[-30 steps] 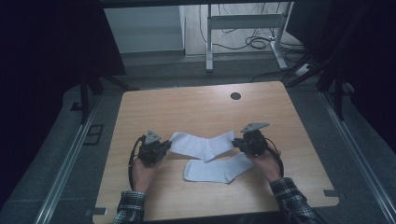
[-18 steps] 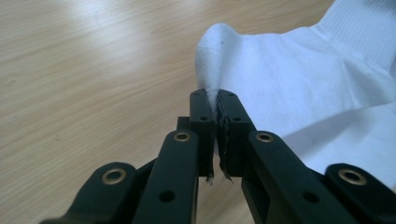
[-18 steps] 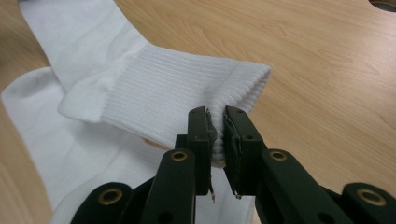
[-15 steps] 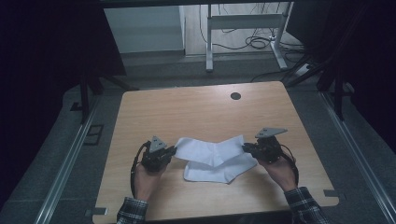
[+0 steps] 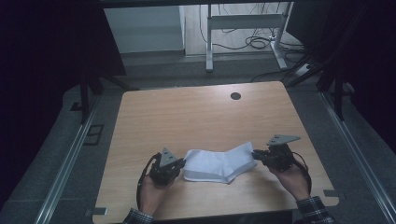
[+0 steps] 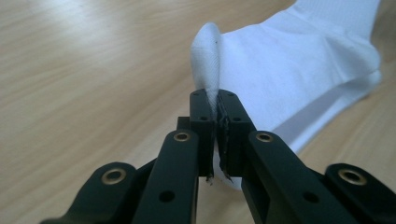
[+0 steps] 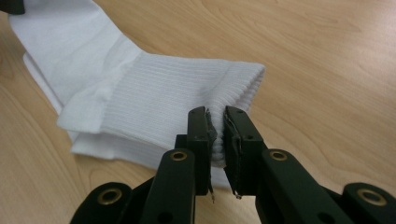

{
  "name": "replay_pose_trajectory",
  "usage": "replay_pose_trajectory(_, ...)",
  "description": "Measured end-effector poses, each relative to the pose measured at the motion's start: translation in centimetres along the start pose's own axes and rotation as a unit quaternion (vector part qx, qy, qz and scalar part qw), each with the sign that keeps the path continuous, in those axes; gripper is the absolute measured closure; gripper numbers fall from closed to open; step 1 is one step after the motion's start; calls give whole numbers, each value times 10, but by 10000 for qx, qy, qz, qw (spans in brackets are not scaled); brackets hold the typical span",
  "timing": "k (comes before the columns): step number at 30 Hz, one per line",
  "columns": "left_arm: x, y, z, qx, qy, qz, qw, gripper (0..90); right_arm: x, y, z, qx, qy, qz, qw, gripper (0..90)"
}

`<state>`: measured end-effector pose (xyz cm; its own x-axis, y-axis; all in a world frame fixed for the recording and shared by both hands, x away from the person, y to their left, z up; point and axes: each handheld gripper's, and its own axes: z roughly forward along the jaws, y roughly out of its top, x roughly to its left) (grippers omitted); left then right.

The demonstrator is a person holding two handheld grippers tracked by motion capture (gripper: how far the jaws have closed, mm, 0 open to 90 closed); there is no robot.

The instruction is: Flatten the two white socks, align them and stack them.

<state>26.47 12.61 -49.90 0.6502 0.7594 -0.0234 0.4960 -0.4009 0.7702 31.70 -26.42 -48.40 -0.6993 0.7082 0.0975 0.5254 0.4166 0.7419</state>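
A white sock (image 5: 219, 163) lies near the front of the wooden table (image 5: 196, 116), on top of a second white sock whose edge shows under it (image 7: 107, 151). My left gripper (image 5: 180, 166) is shut on the upper sock's toe end (image 6: 208, 65), which bulges up between the jaws. My right gripper (image 5: 256, 154) is shut on the ribbed cuff (image 7: 201, 100) at the sock's other end. The sock is stretched between the two grippers.
A round cable hole (image 5: 236, 96) sits near the table's far edge. Beyond the table stand a metal desk frame (image 5: 243, 21) and floor cables (image 5: 259, 43). Metal rails (image 5: 70, 154) run along both sides of the table.
Both grippers have moved toward the table's front edge, carrying the upper sock over the lower one. The two socks, formerly offset, now lie stacked.
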Motion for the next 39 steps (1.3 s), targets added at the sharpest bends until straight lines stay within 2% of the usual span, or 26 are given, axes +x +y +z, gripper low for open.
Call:
replay_pose_trajectory(4,-14,-5,-1,40,-88,80,9999,858,-2,-5,-4,50,26,31,10000,796)
replay_pose_trajectory(7,-22,-8,1,134,-104,126,9998,858,-3,-7,0,189,74,59,9998,795)
replay_pose_trajectory(10,-25,-10,5,248,-47,200,9995,857,-3,-8,6,321,60,23,9995,793)
replay_pose_trajectory(13,-27,-13,13,412,46,245,9988,857,-2,-12,16,616,-47,-32,9981,792)
replay_pose_trajectory(14,-26,-15,16,539,165,250,9981,851,-3,-14,20,706,-89,-49,9975,780)
replay_pose_trajectory(16,-25,-16,18,578,195,223,9979,824,-4,-14,21,711,-113,-49,9974,763)
replay_pose_trajectory(17,-24,-18,20,646,240,190,9974,824,-5,-15,22,699,-156,-26,9974,735)
replay_pose_trajectory(18,-24,-18,20,672,295,190,9971,711,-7,-16,23,675,-278,-54,9973,683)
replay_pose_trajectory(19,-24,-18,21,632,329,154,9973,642,-8,-17,23,660,-309,-44,9973,665)
replay_pose_trajectory(21,-24,-16,18,483,357,111,9981,545,-9,-16,20,540,-378,-38,9978,638)
replay_pose_trajectory(22,-24,-15,15,345,375,59,9987,545,-9,-16,20,540,-378,-38,9978,638)
replay_pose_trajectory(23,-23,-13,12,220,395,28,9990,493,-10,-14,16,375,-443,-60,9983,623)
replay_pose_trajectory(27,-18,-10,9,20,378,-162,9992,479,-9,-11,13,181,-521,-41,9985,601)
replay_pose_trajectory(30,-9,-14,19,156,260,-369,9989,480,-6,-10,19,269,-512,-80,9983,580)
replay_pose_trajectory(31,-9,-14,19,156,260,-369,9989,480,-6,-10,23,338,-507,-123,9981,569)
replay_pose_trajectory(32,-6,-16,25,250,202,-489,9983,480,-5,-10,26,393,-530,-155,9977,561)
replay_pose_trajectory(34,-5,-17,28,300,199,-516,9980,481,-4,-11,29,431,-555,-204,9973,557)
replay_pose_trajectory(35,-3,-19,31,402,238,-541,9974,482,-4,-12,35,560,-573,-286,9964,548)
replay_pose_trajectory(37,-2,-20,32,440,233,-553,9972,502,-4,-14,40,660,-580,-307,9957,543)
replay_pose_trajectory(38,-2,-20,32,440,233,-553,9972,513,-4,-14,40,660,-580,-307,9957,543)
replay_pose_trajectory(39,-1,-20,32,458,222,-574,9971,523,-7,-15,41,636,-496,-205,9965,535)
